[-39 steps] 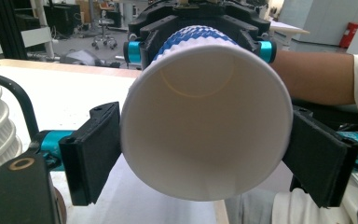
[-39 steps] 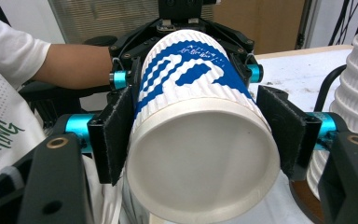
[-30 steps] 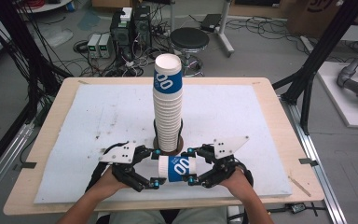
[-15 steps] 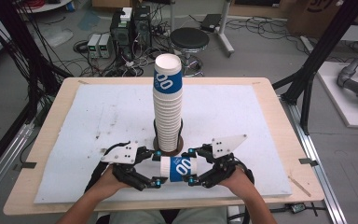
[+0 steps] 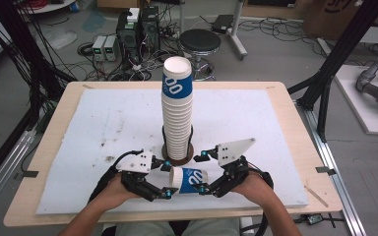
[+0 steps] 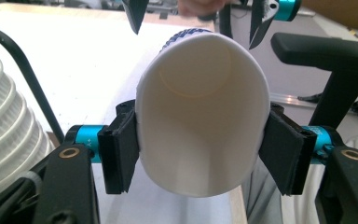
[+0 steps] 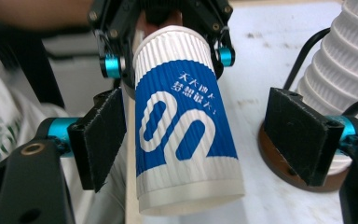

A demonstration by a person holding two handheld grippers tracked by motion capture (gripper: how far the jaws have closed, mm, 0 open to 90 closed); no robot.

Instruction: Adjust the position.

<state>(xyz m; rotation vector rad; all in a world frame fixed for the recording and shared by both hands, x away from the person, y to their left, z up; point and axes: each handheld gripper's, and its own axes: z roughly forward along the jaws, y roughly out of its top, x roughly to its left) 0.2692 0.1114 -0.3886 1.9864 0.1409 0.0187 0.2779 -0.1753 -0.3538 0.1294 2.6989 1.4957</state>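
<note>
My left gripper clamps the rim of the blue-and-white paper cup lying sideways at lower centre, below the cup stack, while my right gripper has just been opening, pads off its base.

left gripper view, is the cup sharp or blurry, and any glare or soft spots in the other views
Left gripper view: the cup is sharp at the rim, evenly lit, the background soft. Right gripper view: the cup's print is crisp, the cup stack slightly soft and bright. High view: even light, no hard shadows, mild softness overall.
</note>
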